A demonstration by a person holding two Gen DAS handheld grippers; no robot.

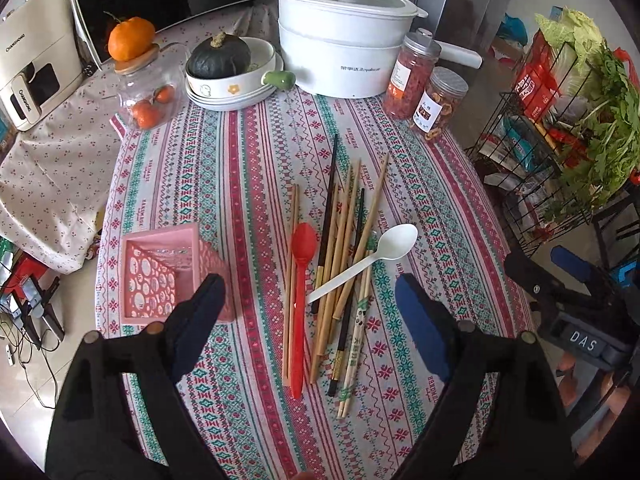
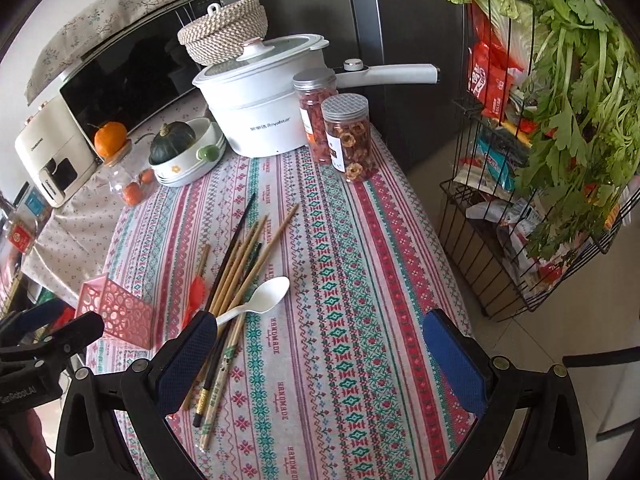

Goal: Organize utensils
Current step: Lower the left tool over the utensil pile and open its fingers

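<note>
A loose pile of wooden and dark chopsticks (image 1: 344,248) lies mid-table, with a red spoon (image 1: 301,280) on its left side and a white spoon (image 1: 368,258) resting across it. A pink perforated holder (image 1: 160,276) lies on its side to the left. My left gripper (image 1: 310,300) hovers above the pile, open, nothing between its fingers. In the right wrist view the chopsticks (image 2: 236,264), white spoon (image 2: 260,298), red spoon (image 2: 195,294) and pink holder (image 2: 120,312) sit left of my right gripper (image 2: 320,338), which hangs open over bare cloth.
Behind the pile stand a white electric pot (image 1: 344,48), two snack jars (image 1: 428,88), stacked bowls with a green squash (image 1: 228,72) and a glass jar of oranges (image 1: 148,96). A wire rack with vegetables (image 2: 540,140) stands past the table's right edge.
</note>
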